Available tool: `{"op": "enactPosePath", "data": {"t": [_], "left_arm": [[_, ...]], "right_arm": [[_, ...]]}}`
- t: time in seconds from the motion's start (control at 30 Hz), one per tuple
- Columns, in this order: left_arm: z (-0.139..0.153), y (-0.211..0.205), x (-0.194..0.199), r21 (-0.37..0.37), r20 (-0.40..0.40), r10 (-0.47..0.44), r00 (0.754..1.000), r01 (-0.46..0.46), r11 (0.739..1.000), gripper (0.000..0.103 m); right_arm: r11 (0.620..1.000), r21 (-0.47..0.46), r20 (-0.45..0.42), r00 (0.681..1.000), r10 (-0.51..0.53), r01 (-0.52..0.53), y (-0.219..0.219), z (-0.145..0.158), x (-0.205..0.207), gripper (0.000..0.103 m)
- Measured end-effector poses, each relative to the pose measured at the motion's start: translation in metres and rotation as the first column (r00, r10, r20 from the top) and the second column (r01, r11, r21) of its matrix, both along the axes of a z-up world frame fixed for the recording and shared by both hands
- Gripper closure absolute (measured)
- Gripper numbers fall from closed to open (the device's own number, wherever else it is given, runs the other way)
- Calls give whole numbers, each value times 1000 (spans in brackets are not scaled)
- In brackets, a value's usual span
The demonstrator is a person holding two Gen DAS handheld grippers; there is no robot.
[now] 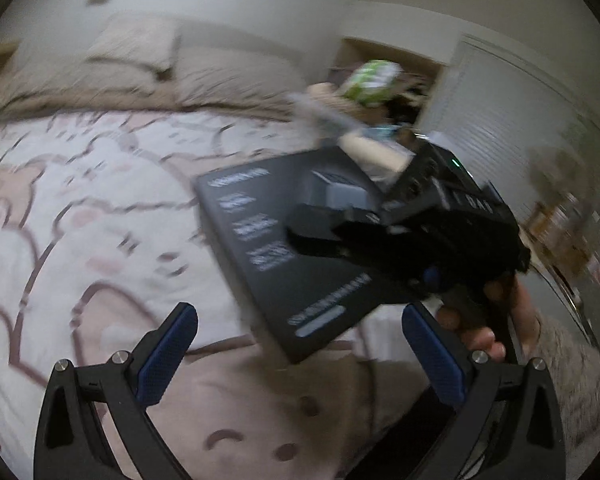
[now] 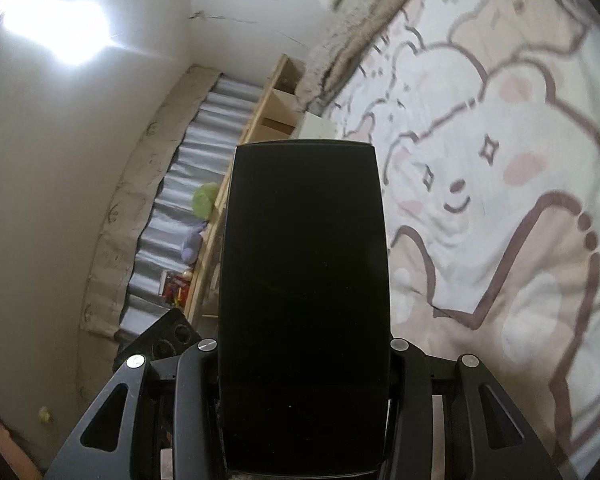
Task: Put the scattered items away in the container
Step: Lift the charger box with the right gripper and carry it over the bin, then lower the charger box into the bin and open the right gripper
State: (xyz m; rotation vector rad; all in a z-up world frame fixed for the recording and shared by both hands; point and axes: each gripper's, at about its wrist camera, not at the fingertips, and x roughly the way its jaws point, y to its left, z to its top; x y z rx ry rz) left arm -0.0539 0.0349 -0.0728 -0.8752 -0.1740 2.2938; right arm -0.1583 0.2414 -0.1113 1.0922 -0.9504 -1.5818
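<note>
Bear-print bedspread [image 1: 80,208] fills the background in both views. Black box [image 1: 284,248], printed face toward the left wrist camera, is lifted off the bedspread and clamped in the right gripper [image 1: 324,236]. Right wrist view: box [image 2: 304,300] sits between its fingers. Left gripper [image 1: 300,348] spread wide, holding nothing.

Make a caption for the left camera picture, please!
Right gripper carries a black box above the bear-print blanket while the open left gripper waits below.
</note>
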Motion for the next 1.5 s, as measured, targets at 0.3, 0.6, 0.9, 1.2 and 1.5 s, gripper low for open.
{"op": "enactPosePath", "data": {"t": [0.3,0.6,0.9,1.2,1.5], "left_arm": [[49,69,16,-98,-186,-182,965,166,981,9],[110,126,-14,-13,-283,-264,922,272,962,13],[119,152,-37,28,-273,-281,920,300,954,13],[86,159,-47,46,-155,-259,953,269,962,13],[72,150,-56,93,-91,-246,965,255,963,13]], "right_arm": [[991,71,-175,979,-101,114,59,79,24,59],[944,126,-317,914,-252,304,128,146,23,59],[844,165,-395,818,-417,510,206,178,-2,59],[827,349,-277,891,-358,441,218,150,-58,59],[769,539,-232,938,-257,344,174,133,-95,59]]}}
